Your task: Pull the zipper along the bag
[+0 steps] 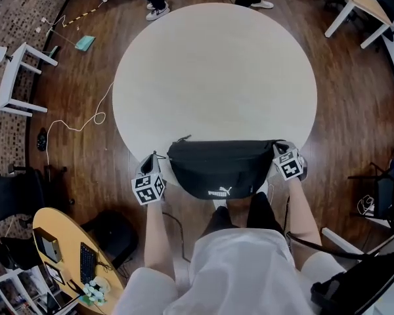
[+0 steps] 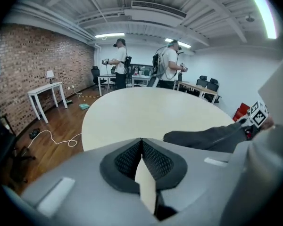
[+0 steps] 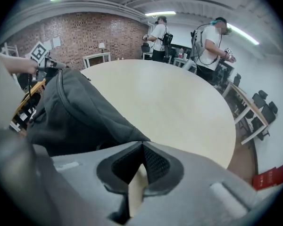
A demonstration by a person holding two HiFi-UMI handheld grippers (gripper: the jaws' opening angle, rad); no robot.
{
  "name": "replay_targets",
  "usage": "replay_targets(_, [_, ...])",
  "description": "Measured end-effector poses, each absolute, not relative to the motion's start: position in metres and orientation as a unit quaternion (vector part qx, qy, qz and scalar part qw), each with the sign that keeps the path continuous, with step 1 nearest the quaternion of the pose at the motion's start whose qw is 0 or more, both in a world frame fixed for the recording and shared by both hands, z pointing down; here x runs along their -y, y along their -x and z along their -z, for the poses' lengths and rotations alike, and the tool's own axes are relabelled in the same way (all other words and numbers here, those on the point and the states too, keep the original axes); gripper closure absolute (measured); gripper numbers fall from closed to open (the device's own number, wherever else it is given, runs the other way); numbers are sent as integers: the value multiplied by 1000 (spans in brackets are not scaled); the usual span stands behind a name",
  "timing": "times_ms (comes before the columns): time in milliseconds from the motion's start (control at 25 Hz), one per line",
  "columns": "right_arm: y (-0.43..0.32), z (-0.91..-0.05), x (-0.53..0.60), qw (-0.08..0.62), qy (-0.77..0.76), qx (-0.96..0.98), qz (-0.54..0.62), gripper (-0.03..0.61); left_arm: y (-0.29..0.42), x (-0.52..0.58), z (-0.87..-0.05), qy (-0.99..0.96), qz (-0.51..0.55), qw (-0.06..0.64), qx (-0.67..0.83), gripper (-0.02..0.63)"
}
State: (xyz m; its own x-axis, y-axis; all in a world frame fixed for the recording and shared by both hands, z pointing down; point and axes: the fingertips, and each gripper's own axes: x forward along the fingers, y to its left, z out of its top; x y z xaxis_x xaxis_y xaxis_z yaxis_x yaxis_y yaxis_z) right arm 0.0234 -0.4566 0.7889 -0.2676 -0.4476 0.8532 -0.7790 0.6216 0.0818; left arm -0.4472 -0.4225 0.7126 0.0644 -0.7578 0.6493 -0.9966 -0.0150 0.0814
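We hold our left tongs [image 1: 152,163] and our right tongs [image 1: 284,151] at the near edge of the round, pale worktop [image 1: 213,77]. The black bag [image 1: 217,166] lies flat between the two tongs, with one end by each of them. It has a small white mark on the side near us.

The left tongs are closed. Their dark pads [image 2: 127,159] meet at the tip and nothing is between them. From these tongs the bag is off to the right, near but not touching.

The right tongs are closed too. Their pads [image 3: 155,164] press together at the tip and hold nothing. The bag sits just to the left of these tongs, very close. We cannot tell if it touches them. The zipper line [image 3: 60,95] runs along the top of the bag, away from the right tongs and toward the left tongs.

Past both tongs the worktop is bare. On the far side of it two people [image 2: 169,62] stand in white shirts. Far off to the left of the left tongs a small white table [image 2: 46,95] stands by a brick wall [image 2: 42,60].
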Motion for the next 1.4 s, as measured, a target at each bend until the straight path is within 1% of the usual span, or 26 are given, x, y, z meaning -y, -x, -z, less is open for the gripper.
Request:
replay_targets(80, [-22, -789, 466, 462, -397, 773, -177, 592, 457, 431, -747, -673, -236, 289, 639, 591])
replay_targets(160, [-20, -789, 474, 467, -401, 770, -169, 592, 452, 437, -772, -672, -248, 298, 631, 592])
replay_targets(320, [-23, -791, 489, 472, -414, 760, -166, 592, 433, 446, -777, -675, -236, 299, 632, 592])
replay_targets(400, [-24, -791, 492, 458, -422, 762, -179, 592, 427, 444, -771, -686, -232, 297, 623, 591])
replay_targets(480, [-29, -781, 494, 415, -449, 766, -196, 592, 425, 439, -763, -697, -229, 295, 612, 586])
replay_targets(520, [-30, -770, 495, 385, -467, 769, -203, 592, 425, 435, -759, -702, -228, 292, 607, 573])
replay_targets(600, [-27, -739, 495, 329, -495, 779, -201, 592, 426, 427, -750, -713, -225, 285, 599, 517])
replay_targets(680, [-20, -704, 489, 285, -507, 793, -182, 592, 426, 418, -738, -720, -217, 274, 599, 487])
replay_targets(720, [-16, -686, 481, 267, -510, 800, -171, 590, 425, 412, -731, -723, -210, 270, 601, 460])
replay_targets(760, [-13, -669, 469, 252, -510, 806, -161, 564, 422, 404, -723, -725, -201, 267, 603, 432])
replay_targets(800, [-8, -654, 456, 240, -509, 813, -149, 563, 418, 396, -712, -727, -188, 265, 605, 412])
replay_targets(880, [2, -627, 425, 221, -503, 826, -124, 558, 407, 378, -687, -736, -159, 250, 609, 402])
replay_targets(1120, [25, -555, 339, 142, -488, 860, -52, 438, 347, 312, -591, -773, -92, 149, 610, 386])
replay_targets(1160, [23, -543, 321, 126, -490, 862, -38, 409, 332, 298, -575, -779, -84, 132, 607, 379])
replay_targets(1240, [14, -518, 281, 86, -504, 859, -14, 322, 299, 267, -544, -794, -71, 97, 596, 362])
replay_targets(1280, [6, -507, 258, 66, -511, 857, -6, 300, 280, 247, -531, -801, -66, 81, 589, 348])
replay_targets(1320, [-5, -497, 233, 51, -516, 855, 0, 285, 259, 226, -518, -807, -60, 68, 583, 339])
replay_targets(1400, [-27, -485, 178, 33, -520, 854, 11, 282, 215, 177, -497, -817, -49, 43, 573, 325])
